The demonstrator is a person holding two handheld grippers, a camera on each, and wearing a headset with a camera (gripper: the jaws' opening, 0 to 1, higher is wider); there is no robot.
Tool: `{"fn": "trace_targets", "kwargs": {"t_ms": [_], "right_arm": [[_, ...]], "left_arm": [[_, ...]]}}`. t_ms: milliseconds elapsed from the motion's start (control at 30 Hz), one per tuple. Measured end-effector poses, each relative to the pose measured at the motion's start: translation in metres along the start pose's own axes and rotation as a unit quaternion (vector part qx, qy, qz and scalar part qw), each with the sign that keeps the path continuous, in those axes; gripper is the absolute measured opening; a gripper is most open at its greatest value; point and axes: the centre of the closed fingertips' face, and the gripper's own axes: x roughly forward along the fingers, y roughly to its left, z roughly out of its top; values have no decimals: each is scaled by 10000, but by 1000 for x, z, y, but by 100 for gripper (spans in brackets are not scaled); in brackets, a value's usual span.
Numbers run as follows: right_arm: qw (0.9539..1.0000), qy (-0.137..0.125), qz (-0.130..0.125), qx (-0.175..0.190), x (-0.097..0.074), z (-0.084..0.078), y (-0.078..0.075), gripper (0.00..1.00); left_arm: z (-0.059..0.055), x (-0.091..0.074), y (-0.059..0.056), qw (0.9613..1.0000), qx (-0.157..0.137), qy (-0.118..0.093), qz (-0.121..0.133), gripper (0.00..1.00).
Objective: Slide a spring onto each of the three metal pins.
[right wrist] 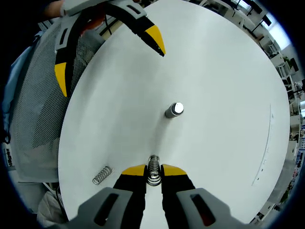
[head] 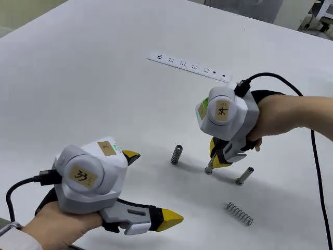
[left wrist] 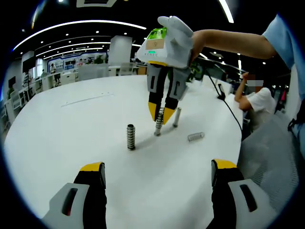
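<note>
**Second spring going onto the middle pin, one pin left to dress**

Nearest the person, the left gripper hangs idle over the white table. Its jaws are wide apart and hold nothing, and its own view shows the yellow tips spread with bare tabletop between them. Just beyond it and off to the right, the loose spring lies on its side, clear of everything else. A little farther on stands the bare pin, with no coil on it.

Next comes the work in hand. The right gripper points down over the middle pin. In its own view the jaws are pinched on the second spring, which sits around that pin. In the left gripper view the coils seem to reach most of the way down the shaft, but the yellow tips hide the top, so I cannot say whether the spring is fully seated. To the left, the first pin carries its spring. Far back, a power strip lies flat.

My reading is step two of three, close to done. The next move calls for letting go without tipping the pin and lifting straight up. The gripper would then reach toward the person for the loose spring and grip it near one end, so its open bore can be lined up over the bare pin and slid down.
</note>
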Motion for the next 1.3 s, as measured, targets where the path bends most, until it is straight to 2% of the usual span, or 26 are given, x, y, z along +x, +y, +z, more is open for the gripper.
{"fn": "trace_targets", "kwargs": {"t_ms": [500, 1200, 1300], "right_arm": [[9999, 72, 68, 84, 17, -2, -1, 13], [9999, 40, 93, 114, 18, -2, 1, 13], [9998, 5, 112, 133, 18, -1, 1, 18]], "left_arm": [[-1, 0, 1, 10000, -53, -16, -21, 93], [-1, 0, 2, 10000, -65, -22, -12, 93], [-1, 0, 2, 10000, -59, -23, -12, 93]]}}
